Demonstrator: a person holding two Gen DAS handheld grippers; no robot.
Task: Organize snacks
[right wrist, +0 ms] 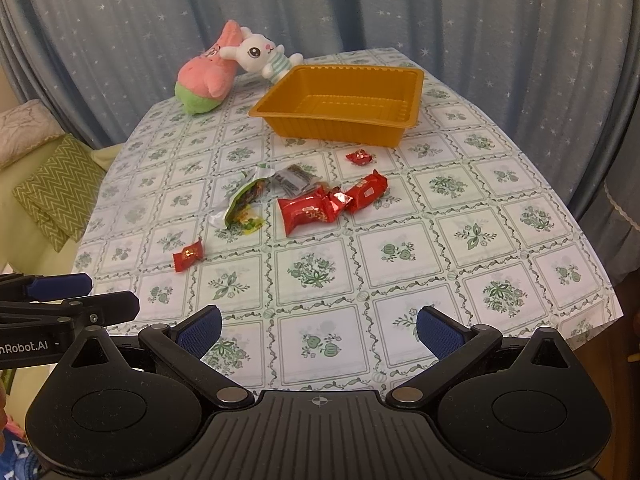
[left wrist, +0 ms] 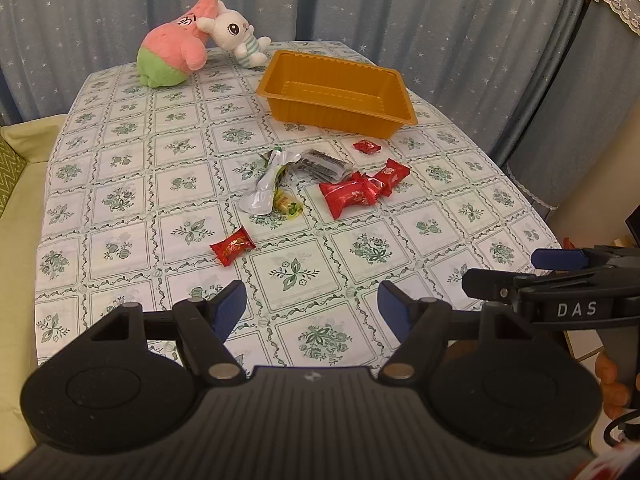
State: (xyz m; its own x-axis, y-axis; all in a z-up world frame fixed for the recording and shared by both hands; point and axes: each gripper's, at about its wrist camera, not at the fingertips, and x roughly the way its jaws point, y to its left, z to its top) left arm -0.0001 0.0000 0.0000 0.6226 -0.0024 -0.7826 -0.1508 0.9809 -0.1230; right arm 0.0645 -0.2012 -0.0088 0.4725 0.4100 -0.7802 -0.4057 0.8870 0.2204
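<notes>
Nothing sorted yet — orange tray empty, snacks scattered on the table; left gripper and right gripper both gaping, holding nothing.

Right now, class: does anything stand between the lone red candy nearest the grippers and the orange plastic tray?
Yes. The pile of silver, green and red wrappers lies between the red candy and the orange tray; lifting over it avoids contact.

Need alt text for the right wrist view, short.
Open right gripper hovers over a floral tablecloth with scattered red snack packets and an empty orange tray behind them. Two plush toys sit at the far edge before starry blue curtains.
</notes>
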